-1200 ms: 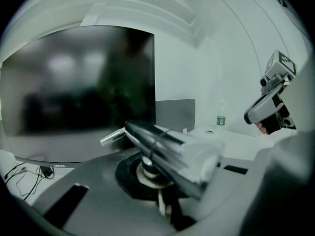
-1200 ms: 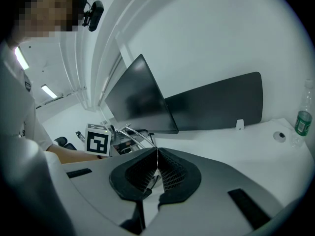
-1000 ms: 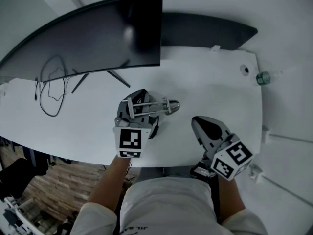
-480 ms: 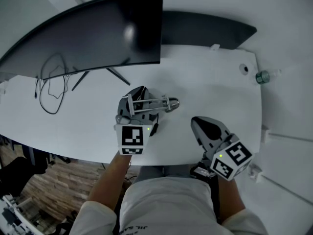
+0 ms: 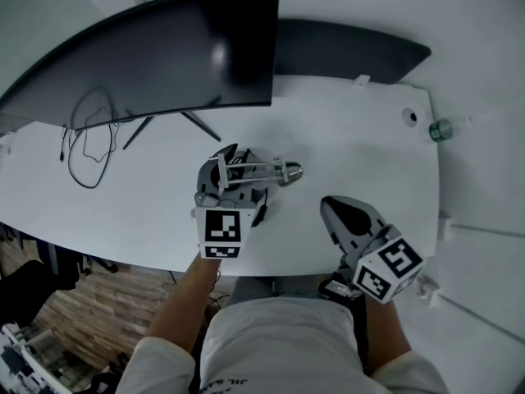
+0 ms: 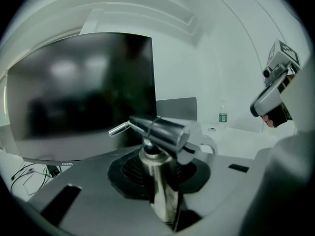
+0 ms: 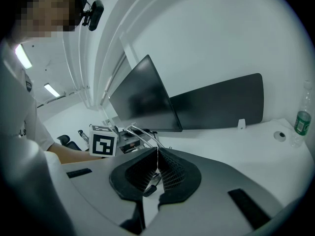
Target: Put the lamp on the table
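Note:
A chrome desk lamp [image 5: 283,171] with thin wire arms stands on the white table [image 5: 361,150], in front of the monitor. My left gripper [image 5: 232,164] is around its lower part. In the left gripper view the shiny upright post [image 6: 161,191] rises between the jaws, with the cylindrical head [image 6: 162,131] above it. The jaws are opening and the pads look apart from the post. My right gripper [image 5: 335,205] hovers near the table's front edge to the right, shut with nothing in it [image 7: 157,163]. From there the lamp's arms [image 7: 142,135] show behind the left gripper's marker cube [image 7: 103,144].
A wide curved monitor [image 5: 164,56] stands at the back left, a dark panel [image 5: 349,52] behind it to the right. A looped black cable [image 5: 89,146] lies at the left. A small bottle [image 5: 441,130] stands beyond the table's right edge, near a round grommet [image 5: 410,116].
The left gripper's jaws have spread a little around the lamp. The lamp stays where it was, and the right gripper has not moved.

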A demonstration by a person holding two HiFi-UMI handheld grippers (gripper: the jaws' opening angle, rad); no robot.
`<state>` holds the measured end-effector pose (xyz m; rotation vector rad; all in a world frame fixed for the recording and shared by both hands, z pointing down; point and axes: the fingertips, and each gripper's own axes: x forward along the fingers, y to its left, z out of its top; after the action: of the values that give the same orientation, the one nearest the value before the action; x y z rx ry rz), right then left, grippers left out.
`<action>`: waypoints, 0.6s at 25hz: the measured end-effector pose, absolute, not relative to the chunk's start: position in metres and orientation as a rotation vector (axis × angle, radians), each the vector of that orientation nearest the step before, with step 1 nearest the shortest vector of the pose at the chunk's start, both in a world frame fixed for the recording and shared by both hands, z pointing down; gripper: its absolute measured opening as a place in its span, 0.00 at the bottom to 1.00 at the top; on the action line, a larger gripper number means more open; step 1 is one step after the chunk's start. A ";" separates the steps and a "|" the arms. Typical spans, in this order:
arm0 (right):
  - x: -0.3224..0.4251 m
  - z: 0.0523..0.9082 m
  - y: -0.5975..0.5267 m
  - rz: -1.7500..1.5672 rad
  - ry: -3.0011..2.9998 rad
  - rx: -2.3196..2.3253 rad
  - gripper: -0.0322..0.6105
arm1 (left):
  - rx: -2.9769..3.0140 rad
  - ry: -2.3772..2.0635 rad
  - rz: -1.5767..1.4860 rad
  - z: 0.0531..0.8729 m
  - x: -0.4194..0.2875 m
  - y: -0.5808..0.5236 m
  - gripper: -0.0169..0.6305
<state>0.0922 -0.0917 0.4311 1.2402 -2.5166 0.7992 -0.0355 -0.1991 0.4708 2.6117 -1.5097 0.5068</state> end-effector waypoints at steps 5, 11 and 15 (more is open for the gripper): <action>0.089 0.430 -0.089 0.793 -2.524 1.235 0.10 | 2.609 -1.512 0.496 0.469 -0.039 -0.197 0.19; 0.087 0.427 -0.083 0.787 -2.527 1.236 0.10 | 2.607 -1.510 0.493 0.467 -0.042 -0.191 0.21; 0.086 0.427 -0.080 0.783 -2.530 1.235 0.10 | 2.600 -1.510 0.485 0.467 -0.044 -0.188 0.22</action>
<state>0.0857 -0.0802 0.4270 1.2352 -2.5299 0.7835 -0.0440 -0.1879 0.4675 2.6001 -1.5095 0.4850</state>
